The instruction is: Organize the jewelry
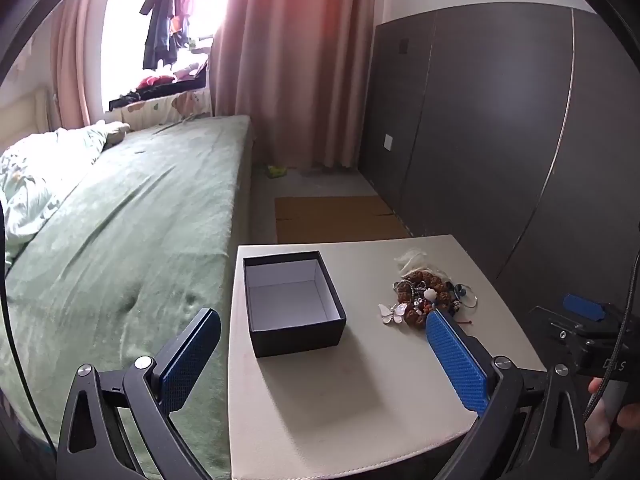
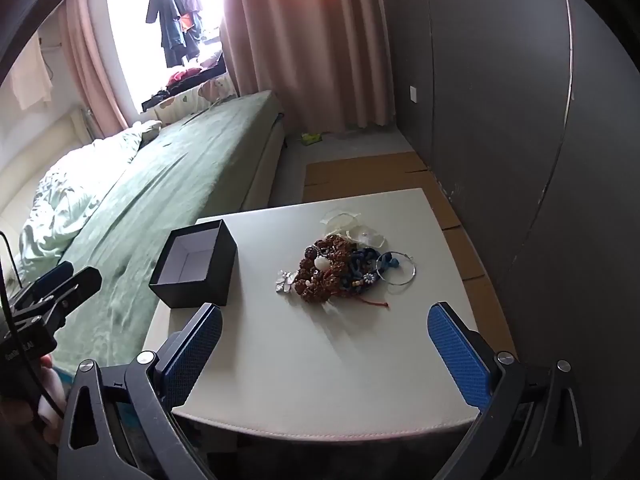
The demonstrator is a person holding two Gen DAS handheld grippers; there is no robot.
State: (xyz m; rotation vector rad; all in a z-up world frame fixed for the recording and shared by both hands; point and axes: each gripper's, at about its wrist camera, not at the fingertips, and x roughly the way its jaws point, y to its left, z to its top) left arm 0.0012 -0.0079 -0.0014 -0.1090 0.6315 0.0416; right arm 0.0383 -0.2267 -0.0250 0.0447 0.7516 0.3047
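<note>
A pile of jewelry (image 1: 430,294) (image 2: 340,268) lies on the right half of a small pale table (image 1: 360,380) (image 2: 320,360): brown bead bracelets, a white butterfly brooch (image 1: 393,313), blue pieces and a thin silver hoop (image 2: 398,270). An empty black box (image 1: 292,304) (image 2: 196,268) with a white inside stands on the left half. My left gripper (image 1: 324,320) hangs open over the table's near part, nothing between its blue pads. My right gripper (image 2: 324,316) is open too, short of the pile and holding nothing.
A bed with a green cover (image 1: 120,240) (image 2: 168,184) runs along the table's left side. Dark wardrobe doors (image 1: 500,140) stand to the right. Flat cardboard (image 1: 336,218) lies on the floor beyond the table. A hand (image 1: 604,424) holds the right gripper's handle at the edge.
</note>
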